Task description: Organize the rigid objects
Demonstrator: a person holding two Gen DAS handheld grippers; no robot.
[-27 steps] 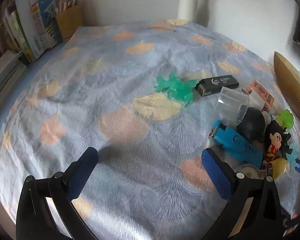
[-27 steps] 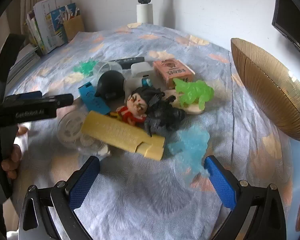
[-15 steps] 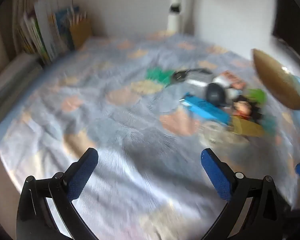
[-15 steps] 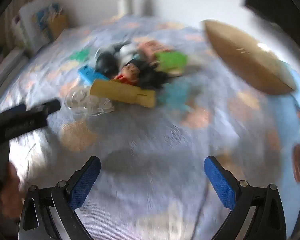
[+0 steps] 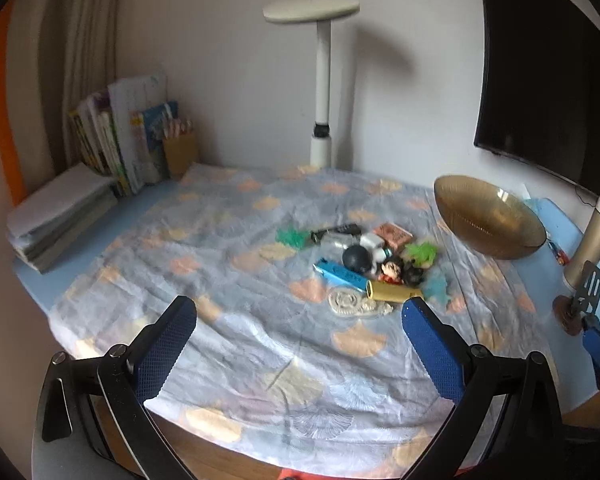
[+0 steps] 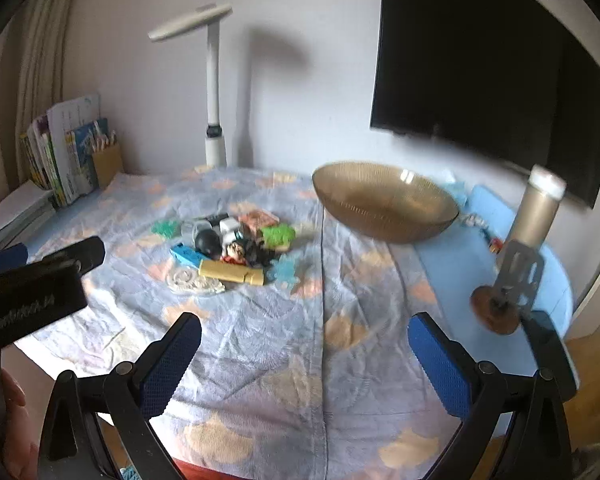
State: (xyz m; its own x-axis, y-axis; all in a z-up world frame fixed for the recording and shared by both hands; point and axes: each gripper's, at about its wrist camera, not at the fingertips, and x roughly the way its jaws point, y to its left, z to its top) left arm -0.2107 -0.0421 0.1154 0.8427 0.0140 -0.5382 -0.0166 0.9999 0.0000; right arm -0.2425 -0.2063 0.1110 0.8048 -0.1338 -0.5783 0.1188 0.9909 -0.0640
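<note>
A heap of small rigid objects (image 5: 364, 264) lies mid-table on the patterned cloth: a blue bar (image 5: 340, 274), a yellow bar (image 5: 392, 292), a black ball, a doll figure, green and blue toys and a clear disc. It also shows in the right wrist view (image 6: 232, 246). An amber glass bowl (image 5: 488, 216) (image 6: 384, 200) stands to the right of the heap. My left gripper (image 5: 300, 344) is open and empty, held back over the table's near edge. My right gripper (image 6: 304, 360) is open and empty, also held back from the heap.
A white desk lamp (image 5: 320, 80) stands at the back. Books and a pencil holder (image 5: 120, 144) fill the back left corner. A gold cylinder (image 6: 536, 212) and a small metal stand (image 6: 508, 292) sit at the right edge. A dark screen (image 6: 480, 64) hangs on the wall.
Both grippers have pulled back and up from the heap, which now looks small and far. Both stay open and empty.
</note>
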